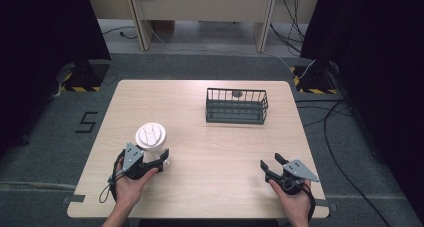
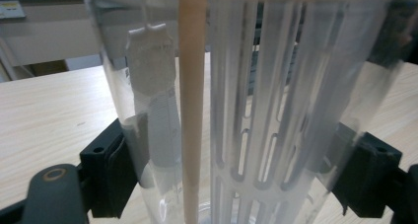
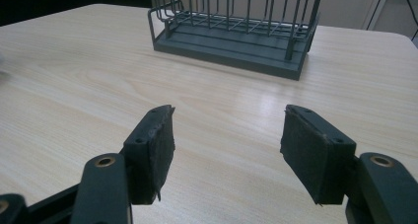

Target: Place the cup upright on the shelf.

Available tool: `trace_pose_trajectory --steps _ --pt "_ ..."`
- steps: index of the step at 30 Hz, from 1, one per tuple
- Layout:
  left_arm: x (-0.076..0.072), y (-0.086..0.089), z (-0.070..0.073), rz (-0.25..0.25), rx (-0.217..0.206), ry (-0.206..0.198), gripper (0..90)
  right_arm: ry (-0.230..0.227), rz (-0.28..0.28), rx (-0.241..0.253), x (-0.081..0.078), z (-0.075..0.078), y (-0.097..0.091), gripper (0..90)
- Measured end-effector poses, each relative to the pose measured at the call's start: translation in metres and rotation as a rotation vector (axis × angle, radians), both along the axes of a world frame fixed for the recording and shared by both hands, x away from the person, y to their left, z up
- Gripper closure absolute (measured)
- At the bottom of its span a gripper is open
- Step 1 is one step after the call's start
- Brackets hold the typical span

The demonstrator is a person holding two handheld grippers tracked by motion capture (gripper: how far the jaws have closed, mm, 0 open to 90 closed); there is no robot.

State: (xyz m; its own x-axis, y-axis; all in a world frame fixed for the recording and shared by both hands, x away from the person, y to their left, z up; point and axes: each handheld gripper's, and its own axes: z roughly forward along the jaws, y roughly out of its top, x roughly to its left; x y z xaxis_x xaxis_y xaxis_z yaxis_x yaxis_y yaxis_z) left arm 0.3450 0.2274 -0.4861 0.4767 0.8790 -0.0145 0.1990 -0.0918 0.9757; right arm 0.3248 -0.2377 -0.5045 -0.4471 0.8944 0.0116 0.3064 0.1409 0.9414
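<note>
A clear plastic cup (image 1: 151,136) with a white lid stands on the front left of the table. My left gripper (image 1: 157,154) is shut on its lower part. In the left gripper view the cup (image 2: 246,110) stands between the two black pads, which press on its sides. Through its wall I see a slotted clear insert and a beige stick (image 2: 191,86). My right gripper (image 1: 270,162) rests at the front right of the table, open. In the right gripper view the right gripper (image 3: 226,145) has only bare table between its pads.
A dark grey wire basket (image 1: 236,106) stands at the back of the table (image 1: 200,187), right of centre, with a small dark thing inside. In the right gripper view the basket (image 3: 236,31) lies straight ahead. Cables run over the floor at the right.
</note>
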Motion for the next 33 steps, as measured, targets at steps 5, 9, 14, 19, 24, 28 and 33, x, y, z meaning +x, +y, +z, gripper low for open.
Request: trace_pose_trajectory --steps 5,9,14,19,24,28,33 --pt "0.003 -0.008 0.006 -0.025 0.002 -0.004 17.1 0.0 -0.001 -0.001 0.0 0.0 0.0 37.6" --pt "0.007 -0.015 0.012 -0.043 -0.004 -0.011 17.1 0.0 -0.003 0.0 0.001 -0.001 -0.001 37.6" --pt "0.013 -0.022 0.022 -0.06 -0.009 -0.023 17.1 0.002 -0.005 0.002 0.001 -0.001 -0.002 37.7" --pt "0.019 -0.028 0.03 -0.074 -0.01 -0.034 17.1 0.004 -0.005 0.003 0.001 -0.002 -0.001 37.8" --pt "0.025 -0.035 0.037 -0.088 -0.009 -0.046 17.1 0.005 -0.003 0.001 0.002 -0.003 -0.001 37.9" --pt "0.031 -0.041 0.041 -0.097 -0.005 -0.051 17.1 0.01 -0.004 0.003 0.002 -0.004 0.0 38.0" --pt "0.037 -0.05 0.046 -0.11 -0.005 -0.062 17.1 0.014 -0.007 0.002 0.003 -0.005 -0.001 38.0"
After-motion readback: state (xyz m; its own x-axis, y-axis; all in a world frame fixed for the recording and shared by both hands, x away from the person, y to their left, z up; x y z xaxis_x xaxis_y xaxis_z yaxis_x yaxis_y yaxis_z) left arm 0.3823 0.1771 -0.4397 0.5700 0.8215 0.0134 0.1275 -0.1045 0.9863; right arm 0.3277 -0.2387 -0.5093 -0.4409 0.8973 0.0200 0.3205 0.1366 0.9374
